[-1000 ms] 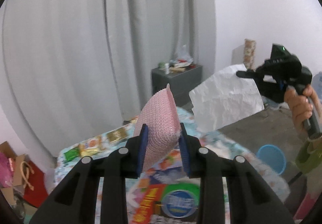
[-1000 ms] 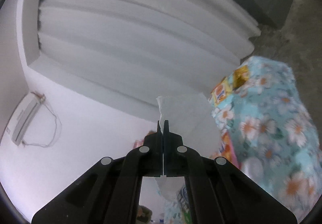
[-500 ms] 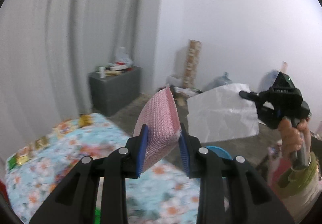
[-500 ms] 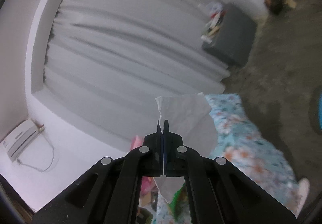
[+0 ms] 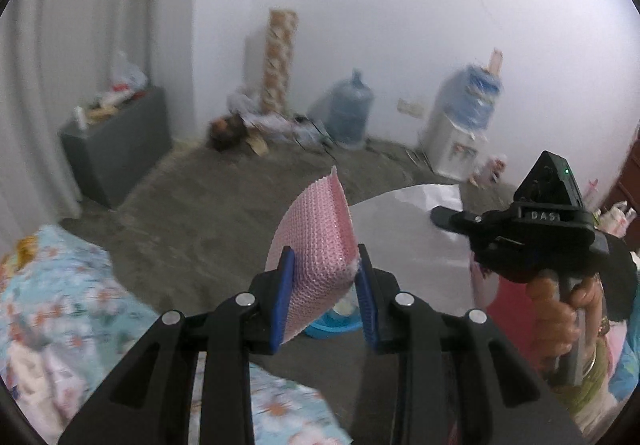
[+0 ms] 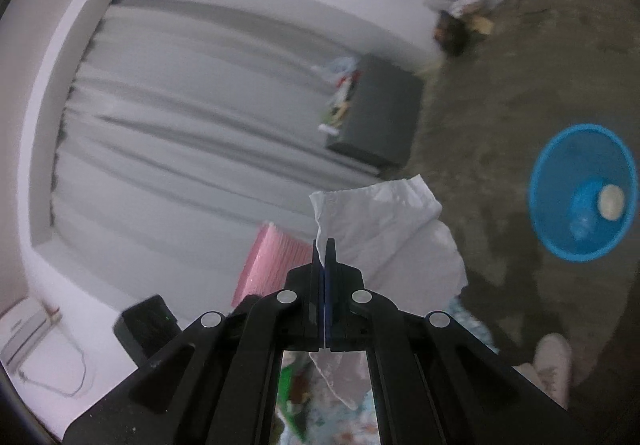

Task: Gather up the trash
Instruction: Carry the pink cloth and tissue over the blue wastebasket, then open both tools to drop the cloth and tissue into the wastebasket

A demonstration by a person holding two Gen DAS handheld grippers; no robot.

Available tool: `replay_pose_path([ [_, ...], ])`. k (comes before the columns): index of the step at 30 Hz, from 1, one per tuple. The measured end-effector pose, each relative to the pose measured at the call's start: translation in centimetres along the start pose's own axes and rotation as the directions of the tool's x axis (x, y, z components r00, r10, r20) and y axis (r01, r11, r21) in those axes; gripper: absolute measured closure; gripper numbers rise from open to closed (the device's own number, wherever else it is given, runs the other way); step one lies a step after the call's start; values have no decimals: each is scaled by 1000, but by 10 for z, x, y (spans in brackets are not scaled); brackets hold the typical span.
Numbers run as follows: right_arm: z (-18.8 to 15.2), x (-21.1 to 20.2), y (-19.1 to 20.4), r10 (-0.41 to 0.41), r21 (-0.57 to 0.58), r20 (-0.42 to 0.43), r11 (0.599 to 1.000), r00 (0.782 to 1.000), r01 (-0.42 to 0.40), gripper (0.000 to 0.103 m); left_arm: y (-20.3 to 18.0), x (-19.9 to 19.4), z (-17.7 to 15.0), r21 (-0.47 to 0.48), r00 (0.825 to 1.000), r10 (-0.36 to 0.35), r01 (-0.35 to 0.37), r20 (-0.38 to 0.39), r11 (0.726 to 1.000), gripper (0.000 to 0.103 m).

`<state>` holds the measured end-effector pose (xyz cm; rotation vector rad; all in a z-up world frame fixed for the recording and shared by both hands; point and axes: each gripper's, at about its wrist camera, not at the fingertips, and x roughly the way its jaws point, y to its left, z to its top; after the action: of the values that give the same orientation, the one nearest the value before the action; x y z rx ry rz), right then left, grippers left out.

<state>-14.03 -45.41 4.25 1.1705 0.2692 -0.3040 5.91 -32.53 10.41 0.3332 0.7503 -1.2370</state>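
Jaws of the left gripper (image 5: 324, 285) stand partly apart, clamped on a pink sponge (image 5: 316, 245) that sticks up between the blue pads. Jaws of the right gripper (image 6: 325, 245) are pressed fully together on a sheet of white paper (image 6: 384, 221), which fans out to the right. Both pieces of trash are held in the air above the grey floor (image 5: 208, 213). A blue bin (image 6: 560, 237) stands on the floor to the right, with a flowered bed (image 5: 52, 293) near left.
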Motion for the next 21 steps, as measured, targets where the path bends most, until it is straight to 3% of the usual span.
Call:
replay_pose_path([
  [10,31,21,-78,-147,115,22,983,989,143,103,-37,135,20,-1,974,-65,66,-215,998,73],
  [14,47,31,-111,-185,154,22,972,982,180,103,-42,196,17,-1,944,-92,96,-316,995,73],
  [21,65,58,-177,-223,263,-2,940,975,216,101,-28,277,10,-43,910,-98,88,-403,995,71],
])
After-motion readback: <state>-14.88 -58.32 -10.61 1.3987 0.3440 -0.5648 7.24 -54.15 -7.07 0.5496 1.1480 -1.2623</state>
